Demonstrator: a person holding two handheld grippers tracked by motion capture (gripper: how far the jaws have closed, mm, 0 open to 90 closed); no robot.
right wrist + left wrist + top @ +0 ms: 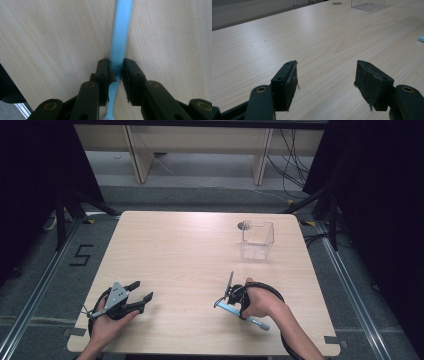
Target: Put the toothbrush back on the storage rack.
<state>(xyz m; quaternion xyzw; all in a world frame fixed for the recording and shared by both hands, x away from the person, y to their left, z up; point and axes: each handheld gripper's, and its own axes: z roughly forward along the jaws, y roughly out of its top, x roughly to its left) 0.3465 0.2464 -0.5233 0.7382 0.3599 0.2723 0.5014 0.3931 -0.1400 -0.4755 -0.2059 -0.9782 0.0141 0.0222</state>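
A: What has the right gripper [116,72] got?

B: A light blue toothbrush [120,32]. The jaws are nearly together, pads pressing on both sides of its handle, and it lies flat on the table [175,255] near the front edge, towards the right corner.

A: And the left gripper [325,82]?

B: Jaws spread wide, nothing between them, low over bare wood by the front left corner.

A: Anything else?

B: A clear plastic box [257,240] stands well apart, near the far right corner.

Pale wooden table [180,250], clear box [257,240], blue toothbrush [252,320]
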